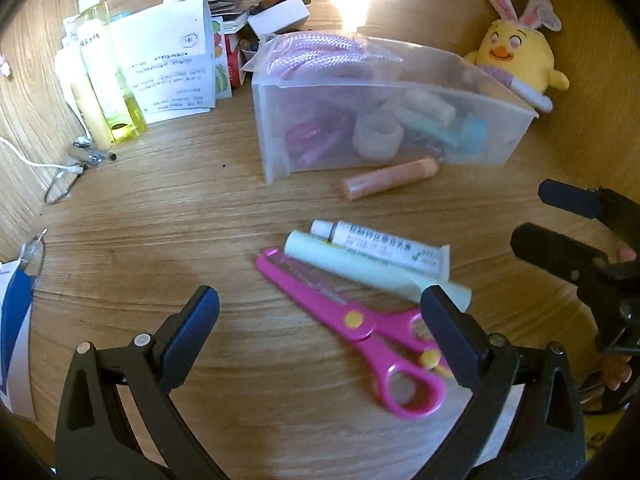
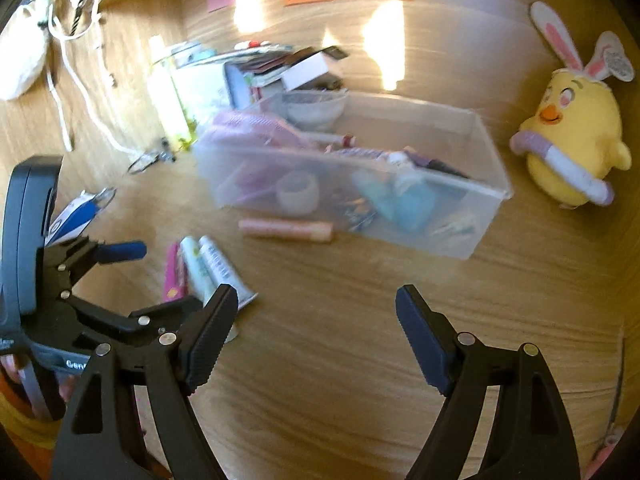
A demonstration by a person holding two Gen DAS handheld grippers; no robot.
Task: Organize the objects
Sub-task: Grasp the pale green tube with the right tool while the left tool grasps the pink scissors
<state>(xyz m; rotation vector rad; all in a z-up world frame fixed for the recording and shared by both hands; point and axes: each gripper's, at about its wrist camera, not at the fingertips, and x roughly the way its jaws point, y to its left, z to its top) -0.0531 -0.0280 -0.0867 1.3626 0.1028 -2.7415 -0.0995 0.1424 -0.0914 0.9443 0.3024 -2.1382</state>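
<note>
Nearby, pink plastic scissors [image 1: 352, 320] lie under the wide-spread left gripper [image 1: 320, 312]; right gripper [image 2: 316, 312] equally wide.

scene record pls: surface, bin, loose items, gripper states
surface: wooden desk
bin: translucent plastic storage box, holds pink rope and small items
loose items: pink plastic scissors, pale green tube, white printed tube, peach cylindrical stick lying in front of the box
bystander: yellow plush chick with bunny ears, right of the box
left hand-held gripper: open, above the scissors, holding nothing
right hand-held gripper: open, holding nothing
</note>
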